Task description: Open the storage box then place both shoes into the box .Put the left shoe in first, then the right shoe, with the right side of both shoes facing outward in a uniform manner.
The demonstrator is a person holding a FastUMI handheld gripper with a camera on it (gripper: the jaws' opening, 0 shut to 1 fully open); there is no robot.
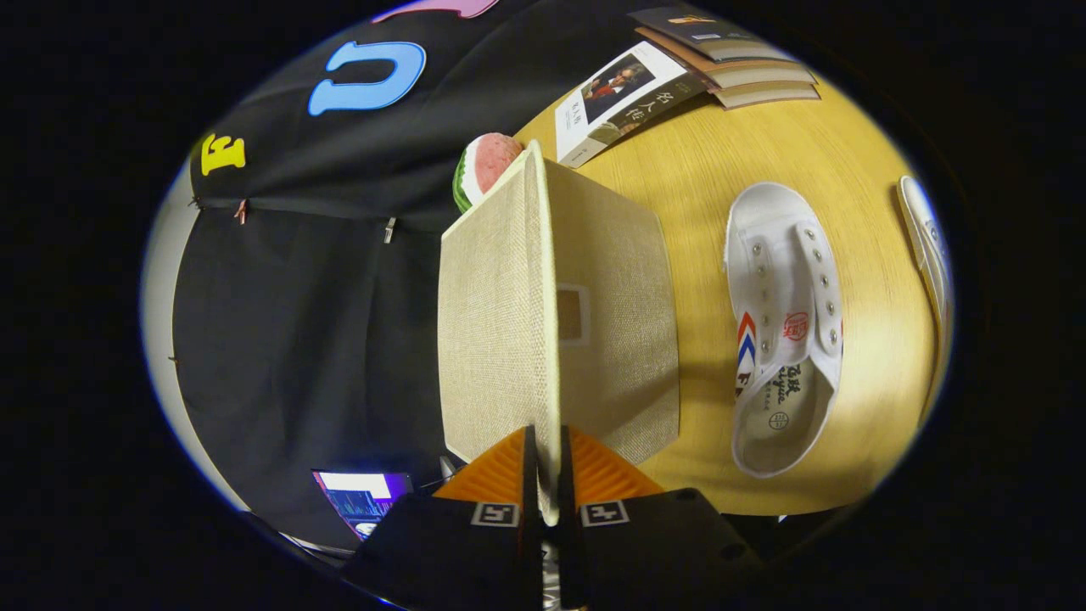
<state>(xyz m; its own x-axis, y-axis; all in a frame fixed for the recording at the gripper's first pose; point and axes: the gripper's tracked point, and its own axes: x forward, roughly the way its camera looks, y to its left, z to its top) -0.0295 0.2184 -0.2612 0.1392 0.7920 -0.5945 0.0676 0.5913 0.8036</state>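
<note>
Hand-held gripper [543, 462] pinched tight on lid [496, 314] edge of storage box [615, 331], lid swung up; white shoe [785, 331] on table [704, 161] just beside box, long axis parallel w/ fingers.

Bright, sharp centre; strong fisheye bending and dimming toward edges.

The gripper [543, 475] pinches the edge of the beige woven fabric lid [496, 314], lifted off the matching storage box [619, 339] on the yellow wooden worktop [721, 153]. A white canvas shoe [785, 331] lies beside the box, another [929, 246] farther off, and stacked books [721, 59] lie beyond the box.
</note>
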